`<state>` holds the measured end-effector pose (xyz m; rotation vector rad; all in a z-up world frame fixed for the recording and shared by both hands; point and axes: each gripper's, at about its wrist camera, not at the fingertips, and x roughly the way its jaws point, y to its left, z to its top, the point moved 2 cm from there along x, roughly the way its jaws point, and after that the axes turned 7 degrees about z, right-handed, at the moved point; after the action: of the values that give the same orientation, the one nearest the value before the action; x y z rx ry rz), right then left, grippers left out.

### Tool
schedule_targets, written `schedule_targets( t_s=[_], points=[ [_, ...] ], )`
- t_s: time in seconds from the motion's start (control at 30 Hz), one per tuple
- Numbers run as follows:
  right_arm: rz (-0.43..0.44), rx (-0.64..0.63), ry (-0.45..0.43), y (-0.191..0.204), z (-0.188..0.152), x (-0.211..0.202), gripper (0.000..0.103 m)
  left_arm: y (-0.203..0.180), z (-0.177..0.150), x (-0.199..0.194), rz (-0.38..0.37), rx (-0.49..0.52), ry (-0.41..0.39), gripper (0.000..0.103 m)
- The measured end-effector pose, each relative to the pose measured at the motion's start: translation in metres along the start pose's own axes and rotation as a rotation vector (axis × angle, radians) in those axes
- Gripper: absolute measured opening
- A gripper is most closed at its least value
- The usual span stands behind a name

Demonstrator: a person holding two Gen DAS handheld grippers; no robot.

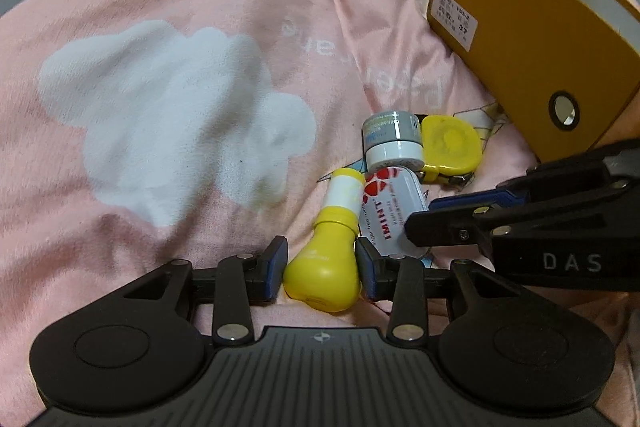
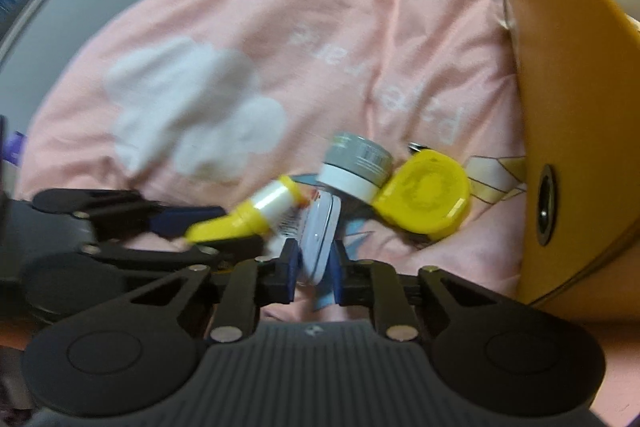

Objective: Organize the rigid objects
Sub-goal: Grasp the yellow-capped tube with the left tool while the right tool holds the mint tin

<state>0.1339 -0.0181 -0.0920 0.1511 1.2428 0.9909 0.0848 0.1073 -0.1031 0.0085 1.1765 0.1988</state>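
A yellow bulb-shaped bottle with a white collar lies on the pink bedding. My left gripper is shut on its fat end, a blue pad pressing each side. Beside the bottle is a white mint tin with red print. In the right wrist view, which is blurred, the mint tin stands on edge and my right gripper is shut on it. The right gripper enters the left wrist view from the right. The left gripper shows around the bottle.
A small jar with a grey lid and a yellow tape measure lie just beyond the tin. An open orange shoebox stands at the right. Pink bedding with white cloud prints spreads to the left.
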Motion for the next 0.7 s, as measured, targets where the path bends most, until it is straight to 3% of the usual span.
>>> schedule_targets(
  t_s=[0.27, 0.57, 0.7],
  points=[
    [-0.027, 0.008, 0.031, 0.002, 0.009, 0.014, 0.024, 0.000, -0.001, 0.004, 0.017, 0.034, 0.001, 0.047],
    [-0.032, 0.010, 0.023, 0.002, 0.008, 0.009, 0.019, -0.019, -0.002, 0.008, 0.083, 0.109, -0.023, 0.042],
    [-0.028, -0.015, 0.010, 0.007, 0.008, 0.000, 0.016, -0.018, -0.003, 0.000, 0.087, 0.073, -0.049, 0.042]
  ],
)
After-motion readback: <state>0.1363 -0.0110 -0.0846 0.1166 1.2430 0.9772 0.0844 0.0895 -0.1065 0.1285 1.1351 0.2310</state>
